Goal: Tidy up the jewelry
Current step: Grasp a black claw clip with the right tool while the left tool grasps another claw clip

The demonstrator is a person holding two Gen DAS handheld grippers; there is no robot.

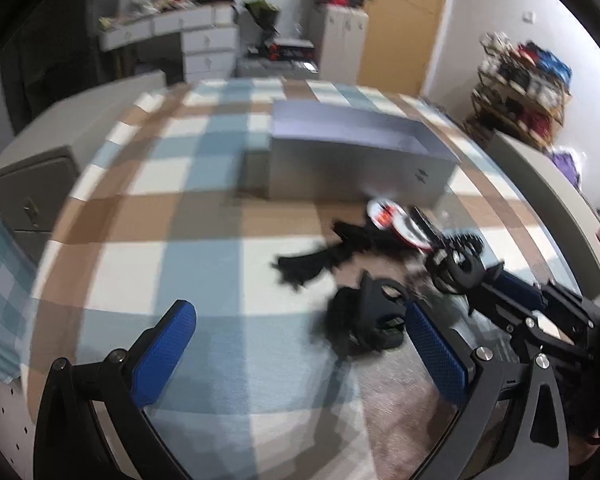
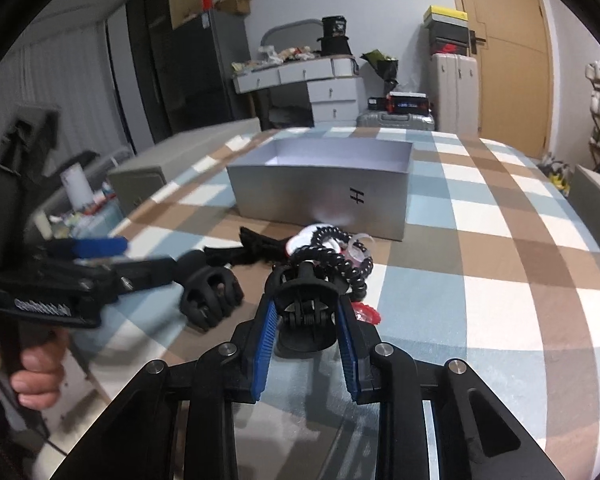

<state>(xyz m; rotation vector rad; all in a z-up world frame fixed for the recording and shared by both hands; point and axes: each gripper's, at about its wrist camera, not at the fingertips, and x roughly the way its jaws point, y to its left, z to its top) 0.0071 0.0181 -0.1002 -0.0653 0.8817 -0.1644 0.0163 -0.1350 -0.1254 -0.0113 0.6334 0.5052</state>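
Note:
A silver open box (image 2: 320,196) stands on the checked tablecloth; it also shows in the left wrist view (image 1: 352,168). In front of it lies a pile of accessories: a black spiral hair tie (image 2: 340,256), a black fabric bow (image 2: 236,254), a second black claw clip (image 2: 210,300) and a red-and-white piece (image 1: 396,220). My right gripper (image 2: 308,312) is shut on a black claw clip (image 2: 306,316), resting on the cloth. My left gripper (image 1: 300,332) is open and empty, just left of the second claw clip (image 1: 374,320). The left gripper also shows in the right wrist view (image 2: 100,248).
A grey cabinet (image 1: 32,196) stands left of the table. A small red item (image 2: 366,314) lies beside my right fingers. White drawers (image 2: 332,92), suitcases (image 2: 452,92) and a wooden door (image 2: 504,52) are at the back. A cluttered rack (image 1: 520,92) is at the right.

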